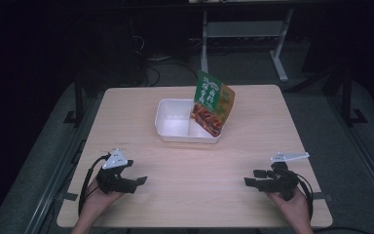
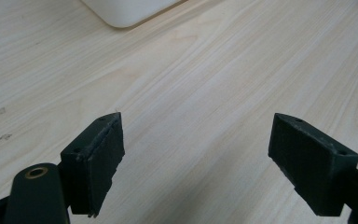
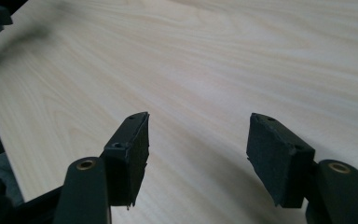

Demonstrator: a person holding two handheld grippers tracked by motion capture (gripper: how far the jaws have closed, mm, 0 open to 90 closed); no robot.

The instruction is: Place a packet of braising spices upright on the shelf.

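Your left tool [image 1: 135, 181] rests low on the near left of the counter [image 1: 185, 195], jaws spread wide with bare wood between them. Your right tool [image 1: 253, 178] sits at the near right, equally wide and holding nothing. The white tray [image 1: 168, 124] lies well ahead, mid-counter; the green pouch [image 1: 213, 102] leans in its right compartment, hiding that side's floor. The pouch's print is too small to read.

Pale wood-grain table [image 1: 185, 165], light beige with fine streaks. White tray [image 1: 175, 122], plain, no pattern. Pouch [image 1: 213, 102]: green top with white lettering, orange side, a reddish-brown food picture below. Left gripper [image 1: 137, 181] black with a light grey plate; right gripper [image 1: 253, 178] black too, same grey plate.
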